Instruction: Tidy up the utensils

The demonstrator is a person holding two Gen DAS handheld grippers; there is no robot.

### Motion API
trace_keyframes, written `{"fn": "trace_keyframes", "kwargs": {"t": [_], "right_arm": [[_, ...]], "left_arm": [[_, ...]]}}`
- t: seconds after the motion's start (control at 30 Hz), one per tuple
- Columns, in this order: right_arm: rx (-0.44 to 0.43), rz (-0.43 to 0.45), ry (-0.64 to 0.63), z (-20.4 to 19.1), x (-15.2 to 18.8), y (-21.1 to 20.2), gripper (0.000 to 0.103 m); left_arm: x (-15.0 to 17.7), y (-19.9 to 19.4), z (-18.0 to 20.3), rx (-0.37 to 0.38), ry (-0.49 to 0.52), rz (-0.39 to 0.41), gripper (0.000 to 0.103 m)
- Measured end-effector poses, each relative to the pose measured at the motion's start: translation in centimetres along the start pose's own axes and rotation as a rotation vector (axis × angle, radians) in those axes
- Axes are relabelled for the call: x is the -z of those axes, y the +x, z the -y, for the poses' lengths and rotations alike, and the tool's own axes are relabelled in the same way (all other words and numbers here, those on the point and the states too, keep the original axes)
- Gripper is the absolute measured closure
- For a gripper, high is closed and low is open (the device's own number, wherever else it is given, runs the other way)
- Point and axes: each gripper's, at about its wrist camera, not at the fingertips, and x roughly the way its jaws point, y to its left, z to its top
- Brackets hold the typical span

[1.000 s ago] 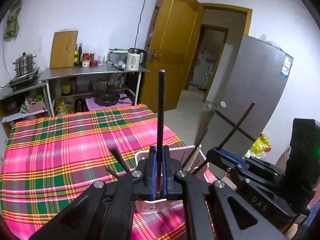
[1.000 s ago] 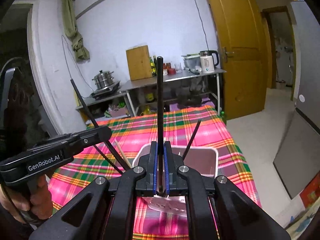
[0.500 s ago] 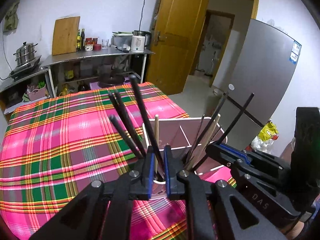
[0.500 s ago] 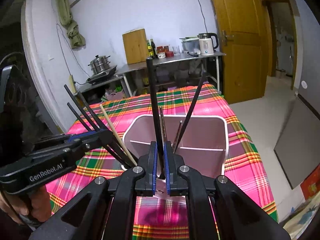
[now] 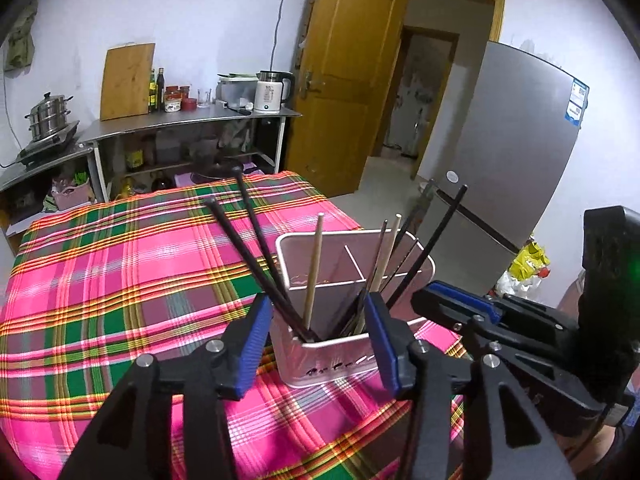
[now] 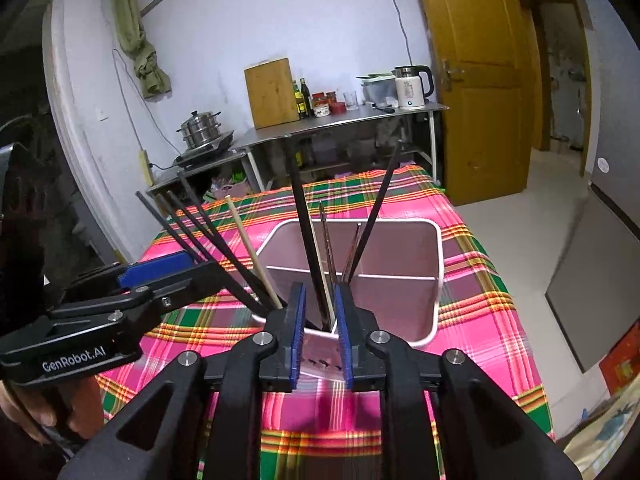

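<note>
Chopsticks (image 5: 256, 256), black ones and pale wooden ones (image 5: 313, 268), are standing tilted in a pale pink divided holder (image 5: 340, 364) that is sitting on the desk, which is wearing a pink, green and yellow plaid cloth (image 5: 120, 280). In the left wrist view the holder is lying dead ahead at 12 o'clock, just beyond the claw tips; black sticks are leaning toward 11 o'clock out of its near-left corner, and a mixed bunch is fanning toward 1 o'clock from the near-right compartment. Left claw (image 5: 316, 344) is standing spread wide, blue pads either side of the holder's near wall, gripping nothing. The right claw is showing at 3 o'clock in that view, a black stick rising past its tip. In the right wrist view the holder (image 6: 436, 280) is again at 12 o'clock; right claw (image 6: 320, 336) is parted by a narrow gap, with a black chopstick (image 6: 304, 240) and a wooden one passing between the pads into the holder; I cannot tell whether the pads are touching them. Left claw (image 6: 168, 272) is reaching in from 9 o'clock beside the leaning black sticks. At the far wall, a steel shelf unit (image 5: 192, 120) is carrying a cutting board (image 5: 126, 80), bottles, and a kettle (image 5: 272, 96); a steamer pot (image 5: 48, 116) is at 10 o'clock, a grey fridge (image 5: 512, 152) at 2 o'clock.
</note>
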Motion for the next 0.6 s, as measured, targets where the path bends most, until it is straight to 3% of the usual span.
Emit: {"fn": "trace_keyframes", "kwargs": {"t": [0.3,0.6], "right_arm": [[0.018,0.019,-0.025,-1.0,1.4,-2.3,0.085],[0.045,0.091,-0.057,-2.3,4.7,-4.5,0.084]], "left_arm": [[2.2,-2.8,-0.9,0.005,-0.031,0.048,0.046],[6.7,-4.7,-0.2,-0.051,0.026,0.135,0.045]]}}
